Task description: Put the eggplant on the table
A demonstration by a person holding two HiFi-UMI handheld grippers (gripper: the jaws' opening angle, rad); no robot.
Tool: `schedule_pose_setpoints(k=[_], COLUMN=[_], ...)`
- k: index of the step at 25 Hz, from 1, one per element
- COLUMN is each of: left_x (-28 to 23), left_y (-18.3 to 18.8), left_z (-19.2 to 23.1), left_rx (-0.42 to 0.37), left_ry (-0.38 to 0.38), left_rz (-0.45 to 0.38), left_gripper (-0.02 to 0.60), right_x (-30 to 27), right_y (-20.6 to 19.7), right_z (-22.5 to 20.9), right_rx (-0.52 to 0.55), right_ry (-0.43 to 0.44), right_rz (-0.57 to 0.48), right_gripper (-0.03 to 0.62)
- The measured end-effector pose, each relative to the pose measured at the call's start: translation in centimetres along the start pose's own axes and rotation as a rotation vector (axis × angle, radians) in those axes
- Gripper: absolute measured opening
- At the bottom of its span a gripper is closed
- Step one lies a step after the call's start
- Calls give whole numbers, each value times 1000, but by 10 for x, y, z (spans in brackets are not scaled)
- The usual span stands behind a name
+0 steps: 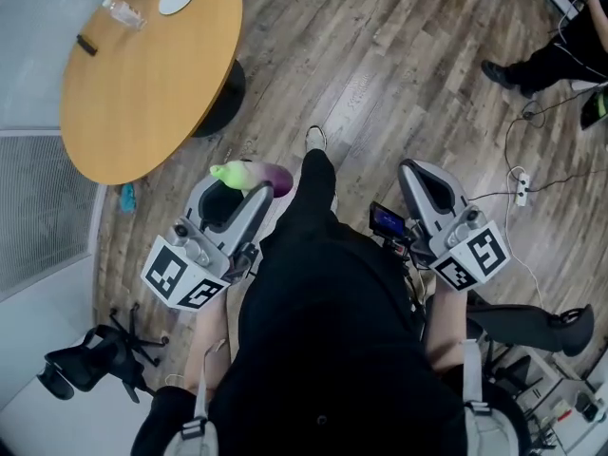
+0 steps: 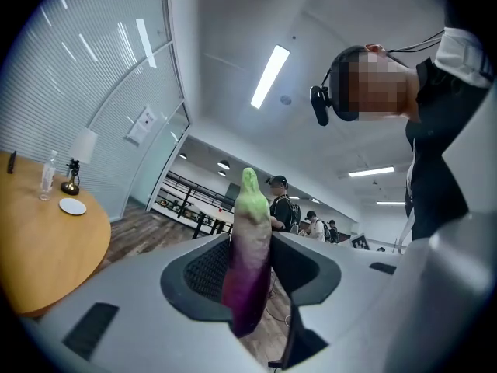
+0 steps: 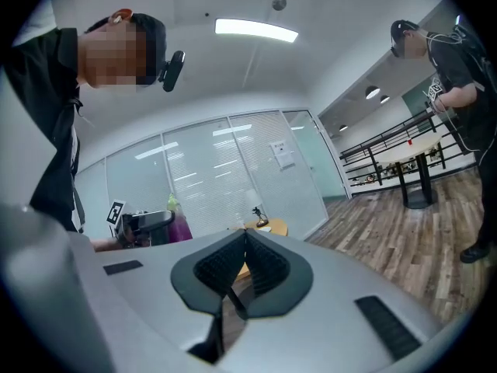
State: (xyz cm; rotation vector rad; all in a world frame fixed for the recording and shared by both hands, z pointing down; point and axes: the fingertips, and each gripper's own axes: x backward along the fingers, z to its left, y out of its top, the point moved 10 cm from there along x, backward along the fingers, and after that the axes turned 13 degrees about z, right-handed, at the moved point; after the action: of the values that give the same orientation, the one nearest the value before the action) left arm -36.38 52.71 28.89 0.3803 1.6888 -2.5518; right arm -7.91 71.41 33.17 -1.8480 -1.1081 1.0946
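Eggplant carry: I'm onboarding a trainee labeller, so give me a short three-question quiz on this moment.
1. Multiple choice: the left gripper's jaws clamp A. a carrot, B. the eggplant, C. nothing.
2. Fill the blank: the right gripper's jaws are ___ (open or shut).
3. True or false: the round table does not yet bear the eggplant.

Key: 1 B. 2 shut, with nothing between them. 3 true.

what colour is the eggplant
Purple fading to white, with a green top; the eggplant shows best in the left gripper view.
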Motion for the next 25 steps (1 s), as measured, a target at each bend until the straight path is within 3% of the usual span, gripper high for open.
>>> schedule_pose_setpoints(k=[4, 7, 14, 25], left_x=[-35, -67, -126, -159], left_y=[13, 22, 56, 102], left_z=[16, 35, 70, 148], left_rx=[-67, -51, -74, -62], left_ry=[-18, -55, -42, 78], left_rz=[37, 31, -1, -87], left_gripper=[176, 176, 176, 176], right_x=[-3, -9, -53, -144], right_y=[2, 11, 59, 145], right_z=[-21, -39, -90, -147], right_rx=[-22, -34, -19, 49], right_ry=[-50, -78, -24, 98], right_rz=[-3, -5, 9, 24], right_gripper=[17, 17, 17, 17])
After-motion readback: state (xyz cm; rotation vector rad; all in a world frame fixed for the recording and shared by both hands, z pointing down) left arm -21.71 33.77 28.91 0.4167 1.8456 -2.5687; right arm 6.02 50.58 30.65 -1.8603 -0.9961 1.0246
